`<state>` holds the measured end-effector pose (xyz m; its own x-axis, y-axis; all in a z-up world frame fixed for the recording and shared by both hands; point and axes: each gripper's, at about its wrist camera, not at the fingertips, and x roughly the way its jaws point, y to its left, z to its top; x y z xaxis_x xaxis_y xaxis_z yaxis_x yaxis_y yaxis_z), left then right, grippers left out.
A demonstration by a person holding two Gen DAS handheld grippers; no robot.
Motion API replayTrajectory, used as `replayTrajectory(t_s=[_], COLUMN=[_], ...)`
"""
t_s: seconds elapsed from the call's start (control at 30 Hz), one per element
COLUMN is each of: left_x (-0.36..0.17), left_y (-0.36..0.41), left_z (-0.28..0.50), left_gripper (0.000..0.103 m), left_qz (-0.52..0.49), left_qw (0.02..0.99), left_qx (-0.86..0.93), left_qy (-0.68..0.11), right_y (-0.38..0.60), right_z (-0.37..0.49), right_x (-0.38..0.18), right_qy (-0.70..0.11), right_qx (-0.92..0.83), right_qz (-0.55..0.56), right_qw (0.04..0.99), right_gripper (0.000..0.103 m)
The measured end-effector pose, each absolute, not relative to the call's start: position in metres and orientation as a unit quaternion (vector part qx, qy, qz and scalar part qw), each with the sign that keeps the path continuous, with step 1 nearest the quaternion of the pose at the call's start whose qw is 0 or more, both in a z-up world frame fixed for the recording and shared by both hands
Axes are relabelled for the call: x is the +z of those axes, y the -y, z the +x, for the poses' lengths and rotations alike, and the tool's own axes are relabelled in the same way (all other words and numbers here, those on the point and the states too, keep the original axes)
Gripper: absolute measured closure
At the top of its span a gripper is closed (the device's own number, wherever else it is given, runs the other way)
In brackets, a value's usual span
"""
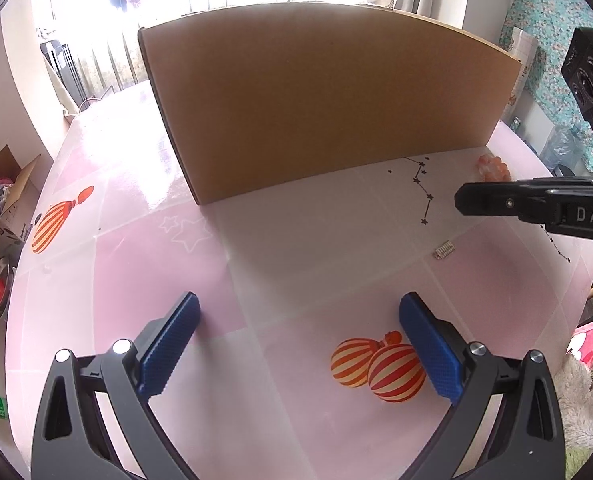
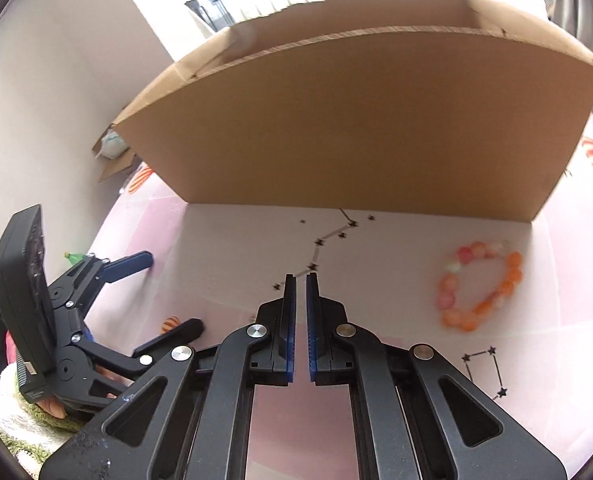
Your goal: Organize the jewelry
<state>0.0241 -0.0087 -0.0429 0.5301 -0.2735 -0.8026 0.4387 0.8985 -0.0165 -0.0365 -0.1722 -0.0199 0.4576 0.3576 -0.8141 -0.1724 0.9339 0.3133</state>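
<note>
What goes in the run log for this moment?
left gripper: open, empty | right gripper: shut, empty | bracelet: on table, right of it | clasp: on table | box: behind

Pink table (image 1: 136, 264) with balloon and star-line prints; cardboard box (image 1: 328, 108) standing at 12 o'clock; orange-pink bead bracelet (image 2: 480, 286) lying flat near the box's corner at 2 o'clock; small silver clip (image 1: 444, 250) at 3 o'clock, apart from both.

One cardboard box (image 1: 328, 104), one bead bracelet (image 2: 480, 286), one small clasp (image 1: 445, 251).
</note>
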Motion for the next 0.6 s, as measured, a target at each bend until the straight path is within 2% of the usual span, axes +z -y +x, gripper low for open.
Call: replayTrajectory(t_s=[0.2,0.33,0.47,0.57,0.6], left_x=[-0.044,-0.046,-0.046,-0.046,-0.046], left_y=[0.007,0.006,0.005,0.005,0.006], left_z=[0.024,0.023,0.021,0.021,0.021], left_gripper=[0.005,0.005,0.005,0.005,0.005], left_qz=[0.094,0.094,0.095,0.098,0.099], left_qw=[0.870,0.871,0.870,0.869,0.869], left_qx=[-0.206,-0.207,-0.211,-0.215,-0.217], left_qy=[-0.438,-0.436,-0.435,-0.435,-0.434], right_y=[0.139,0.119,0.130,0.154,0.159], right_z=[-0.044,-0.038,-0.029,-0.037,-0.040], right_x=[-0.024,-0.031,-0.021,-0.006,-0.003], right_qy=[-0.508,-0.516,-0.501,-0.487,-0.484], right_qx=[0.197,0.239,0.220,0.171,0.145], right_qz=[0.082,0.119,0.108,0.104,0.087], right_qw=[0.834,0.814,0.830,0.850,0.859], right_gripper=[0.099,0.099,0.097,0.080,0.068])
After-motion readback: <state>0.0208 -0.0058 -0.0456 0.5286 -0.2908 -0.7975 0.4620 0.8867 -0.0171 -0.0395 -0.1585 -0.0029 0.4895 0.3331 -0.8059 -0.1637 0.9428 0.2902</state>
